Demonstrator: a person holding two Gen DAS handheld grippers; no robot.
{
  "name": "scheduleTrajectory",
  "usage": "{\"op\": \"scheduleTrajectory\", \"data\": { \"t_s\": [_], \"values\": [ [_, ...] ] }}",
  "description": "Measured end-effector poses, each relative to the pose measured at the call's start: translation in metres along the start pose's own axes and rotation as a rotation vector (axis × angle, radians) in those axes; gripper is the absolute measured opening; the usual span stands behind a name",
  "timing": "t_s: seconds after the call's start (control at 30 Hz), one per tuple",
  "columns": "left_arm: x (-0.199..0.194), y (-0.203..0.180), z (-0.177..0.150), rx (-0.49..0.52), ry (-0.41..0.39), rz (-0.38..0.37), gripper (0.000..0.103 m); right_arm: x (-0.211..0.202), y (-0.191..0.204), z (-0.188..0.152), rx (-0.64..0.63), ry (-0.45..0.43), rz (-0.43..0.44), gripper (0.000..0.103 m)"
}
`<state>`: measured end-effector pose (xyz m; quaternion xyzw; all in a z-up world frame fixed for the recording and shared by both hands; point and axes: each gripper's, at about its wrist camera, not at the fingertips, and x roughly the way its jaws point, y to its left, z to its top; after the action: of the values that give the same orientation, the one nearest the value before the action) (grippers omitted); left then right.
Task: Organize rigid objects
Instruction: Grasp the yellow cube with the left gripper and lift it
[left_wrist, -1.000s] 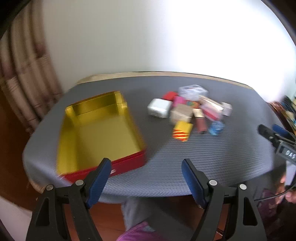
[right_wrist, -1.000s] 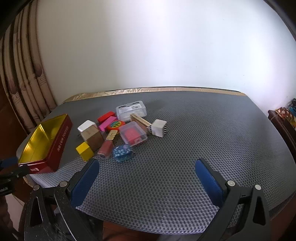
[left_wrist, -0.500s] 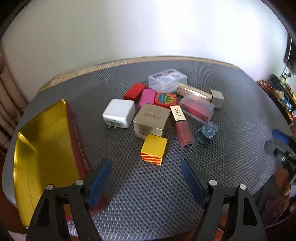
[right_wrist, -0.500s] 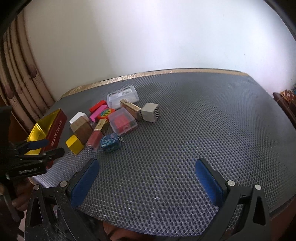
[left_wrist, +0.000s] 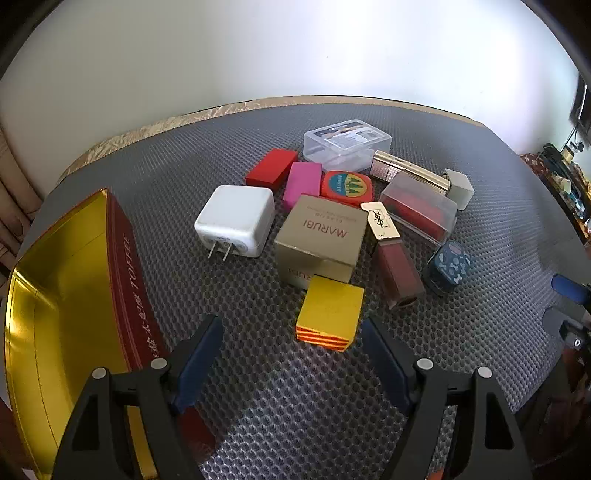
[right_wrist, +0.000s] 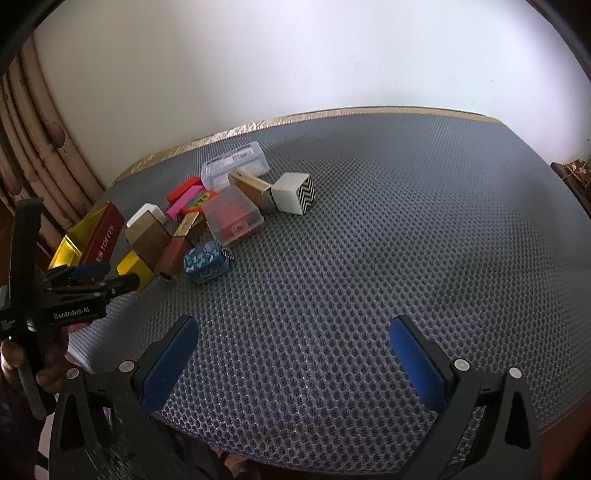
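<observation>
Left gripper, jaws spread and empty, is now closing in on the yellow block beside the toffee tin after swinging off it, while right gripper is hanging open, idle.

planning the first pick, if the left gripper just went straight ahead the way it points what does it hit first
Most likely the yellow striped box. It sits just ahead of the left gripper, between its open jaws and nearest to them. The gold MARUBI box stands right behind it. Depth is hard to judge in the fisheye view.
</observation>
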<state>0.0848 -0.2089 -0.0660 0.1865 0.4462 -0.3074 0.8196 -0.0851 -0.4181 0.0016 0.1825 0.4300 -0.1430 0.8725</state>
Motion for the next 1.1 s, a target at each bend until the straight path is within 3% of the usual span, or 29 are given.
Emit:
{"op": "scheduleTrajectory", "data": {
  "t_s": [0.03, 0.1, 0.27, 0.63, 0.73, 0.87, 1.1],
  "values": [
    [0.001, -0.001, 0.000, 0.004, 0.004, 0.000, 0.070, 0.001, 0.000, 0.000, -0.002, 0.004, 0.001, 0.103],
    [0.002, -0.002, 0.001, 0.014, 0.005, 0.008, 0.067, 0.004, 0.001, 0.000, -0.009, 0.018, 0.001, 0.103],
    [0.006, 0.000, 0.004, 0.022, -0.003, 0.056, 0.033, 0.008, 0.004, 0.001, -0.020, 0.032, 0.008, 0.103],
    [0.002, 0.002, 0.007, 0.077, 0.003, -0.015, 0.033, 0.015, 0.018, 0.010, -0.071, 0.043, 0.037, 0.103],
    [-0.003, 0.004, 0.017, 0.084, 0.011, -0.081, 0.042, 0.019, 0.019, 0.008, -0.072, 0.057, 0.039, 0.103],
    [0.001, 0.003, 0.029, 0.109, 0.045, -0.115, 0.044, 0.022, 0.017, 0.007, -0.068, 0.066, 0.048, 0.103],
    [0.022, 0.001, 0.031, 0.173, 0.099, -0.083, 0.044, 0.021, 0.010, 0.007, -0.039, 0.067, 0.057, 0.103]
  ]
}}
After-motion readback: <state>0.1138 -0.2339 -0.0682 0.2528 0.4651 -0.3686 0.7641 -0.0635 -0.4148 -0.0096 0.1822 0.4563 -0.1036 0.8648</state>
